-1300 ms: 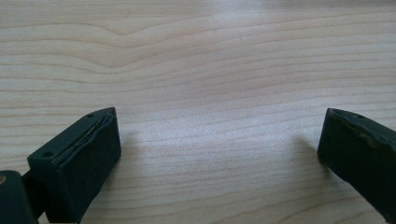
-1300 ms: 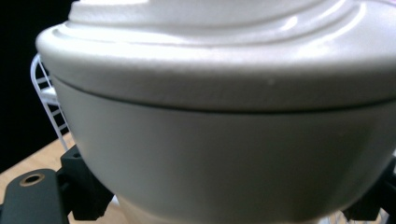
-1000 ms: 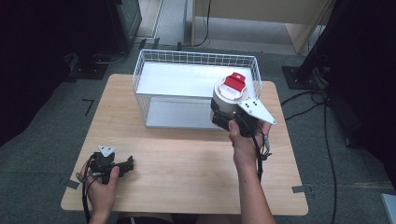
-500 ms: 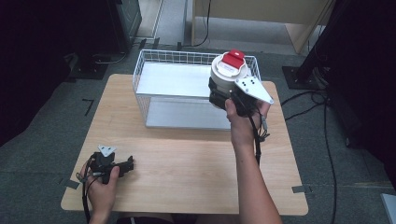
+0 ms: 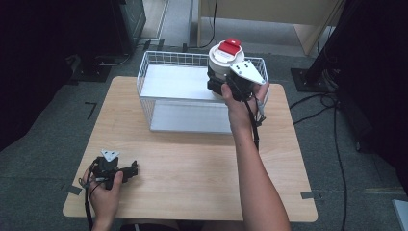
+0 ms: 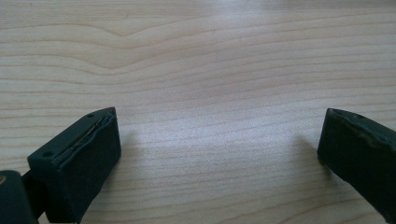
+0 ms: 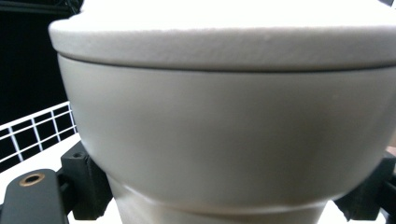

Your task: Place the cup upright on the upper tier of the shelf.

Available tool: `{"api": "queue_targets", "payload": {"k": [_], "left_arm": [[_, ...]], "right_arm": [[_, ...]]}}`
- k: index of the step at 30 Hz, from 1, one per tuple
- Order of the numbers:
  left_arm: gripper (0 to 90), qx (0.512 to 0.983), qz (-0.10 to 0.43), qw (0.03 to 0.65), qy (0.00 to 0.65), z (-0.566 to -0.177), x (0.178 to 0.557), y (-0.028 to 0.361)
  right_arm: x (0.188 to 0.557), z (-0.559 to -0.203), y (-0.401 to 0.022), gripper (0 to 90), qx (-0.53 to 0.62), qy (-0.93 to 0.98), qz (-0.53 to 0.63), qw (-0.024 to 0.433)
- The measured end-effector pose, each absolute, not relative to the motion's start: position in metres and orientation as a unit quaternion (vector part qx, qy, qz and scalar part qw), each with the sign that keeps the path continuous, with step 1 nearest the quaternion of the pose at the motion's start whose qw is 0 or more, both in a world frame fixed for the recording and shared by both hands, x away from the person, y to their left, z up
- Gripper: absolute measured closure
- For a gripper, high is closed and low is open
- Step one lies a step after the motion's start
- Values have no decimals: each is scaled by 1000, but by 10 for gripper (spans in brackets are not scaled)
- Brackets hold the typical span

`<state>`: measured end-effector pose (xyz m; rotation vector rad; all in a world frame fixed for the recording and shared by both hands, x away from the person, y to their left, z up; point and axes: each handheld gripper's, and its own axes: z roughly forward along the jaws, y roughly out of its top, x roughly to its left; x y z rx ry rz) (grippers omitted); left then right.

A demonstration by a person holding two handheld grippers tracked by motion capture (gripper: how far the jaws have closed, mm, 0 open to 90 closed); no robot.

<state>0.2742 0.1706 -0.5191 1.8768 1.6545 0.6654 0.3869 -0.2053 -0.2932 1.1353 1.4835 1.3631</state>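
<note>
One wooden table (image 5: pixel 192 178) carries the whole scene in the high view, its light grain running across the left gripper view (image 6: pixel 210 60) as well. Next in size, a white wire basket (image 5: pixel 149 82) stands on the far half of the table, with a pale flat floor inside; a stretch of its wire wall appears at the left edge of the right gripper view (image 7: pixel 32 126). Above the basket's far right corner, a white lidded container (image 5: pixel 222 62) with a red cap (image 5: pixel 231 44) is held upright and clear of the basket floor. In the right gripper view its rounded body (image 7: pixel 224 140) sits close to the lens under an overhanging lid rim. The right gripper (image 5: pixel 223 86) pinches this container: its black jaws press against the narrow lower part on either side, and the person's right hand (image 5: pixel 243 98) grasps the handle behind. Smallest, the left gripper (image 5: pixel 130 171) lies low at the near left corner of the table in the left hand (image 5: pixel 103 185), well apart from the basket. Its jaws stand spread wide with bare wood between them.
</note>
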Motion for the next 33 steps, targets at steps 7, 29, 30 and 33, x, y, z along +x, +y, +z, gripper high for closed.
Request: {"api": "queue_targets", "payload": {"k": [7, 29, 30, 33], "left_arm": [[0, 697, 247, 273, 615, -519, 274, 171], [0, 697, 247, 273, 615, -519, 274, 170], [0, 697, 247, 274, 615, -519, 274, 170], [0, 697, 247, 273, 615, -519, 274, 171]], "right_arm": [[409, -297, -197, 115, 455, 588, 533, 403], [438, -306, -192, 114, 468, 593, 519, 399], [438, -306, -193, 114, 468, 592, 520, 400], [438, -307, -193, 113, 469, 590, 522, 398]]}}
